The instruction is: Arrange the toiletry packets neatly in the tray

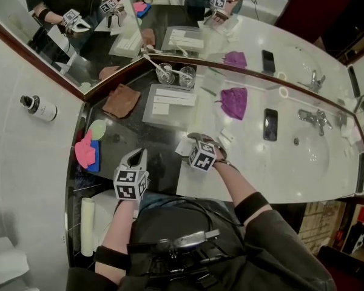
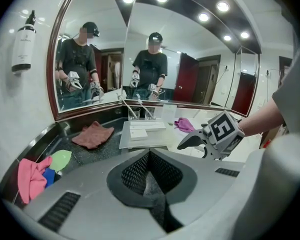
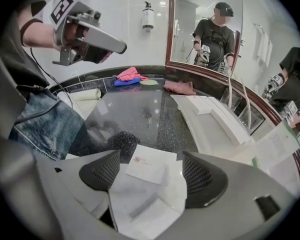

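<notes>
packets (image 3: 151, 165) between parted jaws, right gripper view

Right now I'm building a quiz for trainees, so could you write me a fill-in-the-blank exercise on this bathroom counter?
1. The left claw is ____ and empty.
2. The right claw is ____, above loose white packets.
3. The cloth between the tray and the phone is ____.
4. In the head view, the brown cloth lies to the tray's ____.

Missing words: shut; open; purple; left.
</notes>
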Motion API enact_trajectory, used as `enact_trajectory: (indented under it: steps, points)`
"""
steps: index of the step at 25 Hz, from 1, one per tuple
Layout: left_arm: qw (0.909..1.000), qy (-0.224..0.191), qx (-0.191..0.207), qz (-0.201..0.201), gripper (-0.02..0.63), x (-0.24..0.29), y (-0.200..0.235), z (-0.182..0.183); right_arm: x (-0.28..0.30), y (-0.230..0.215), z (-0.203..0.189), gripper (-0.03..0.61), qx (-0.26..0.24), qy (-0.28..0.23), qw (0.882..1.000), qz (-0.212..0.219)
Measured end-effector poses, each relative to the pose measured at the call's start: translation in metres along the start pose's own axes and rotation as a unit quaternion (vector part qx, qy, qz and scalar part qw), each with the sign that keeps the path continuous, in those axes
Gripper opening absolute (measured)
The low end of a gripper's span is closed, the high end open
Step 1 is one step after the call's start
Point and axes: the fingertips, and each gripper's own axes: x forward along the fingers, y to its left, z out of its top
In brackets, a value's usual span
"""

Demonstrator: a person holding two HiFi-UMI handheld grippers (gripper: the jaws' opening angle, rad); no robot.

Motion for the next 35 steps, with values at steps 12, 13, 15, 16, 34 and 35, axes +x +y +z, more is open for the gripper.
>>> enact_trajectory:
  steps: [12,13,15,16,34,35]
  points:
    - [0.9994,-0.008,0.019,-0.027,0.002,-0.002,0.008,0.019,-0.125,-0.030,0.056,0.063,0.209,-0.173,0.958,-0.094]
    - [0.9993,-0.007,0.021,-0.030,0.002,-0.001,0.009,0.020,-0.132,-0.033,0.055,0.054,0.222,-0.178,0.953,-0.107]
    - [0.9990,-0.005,0.025,-0.035,0.002,0.000,0.012,0.020,-0.142,-0.037,0.048,0.024,0.248,-0.183,0.942,-0.130]
    - [0.9989,-0.004,0.028,-0.038,0.002,0.000,0.013,0.020,-0.145,-0.038,0.043,0.009,0.261,-0.185,0.937,-0.140]
    - [0.9929,-0.023,0.073,-0.091,0.000,0.011,0.008,0.037,-0.176,-0.036,0.018,0.009,0.398,-0.224,0.863,-0.219]
    - [0.9929,-0.025,0.073,-0.091,0.000,0.012,0.008,0.038,-0.175,-0.036,0.019,0.009,0.398,-0.223,0.863,-0.218]
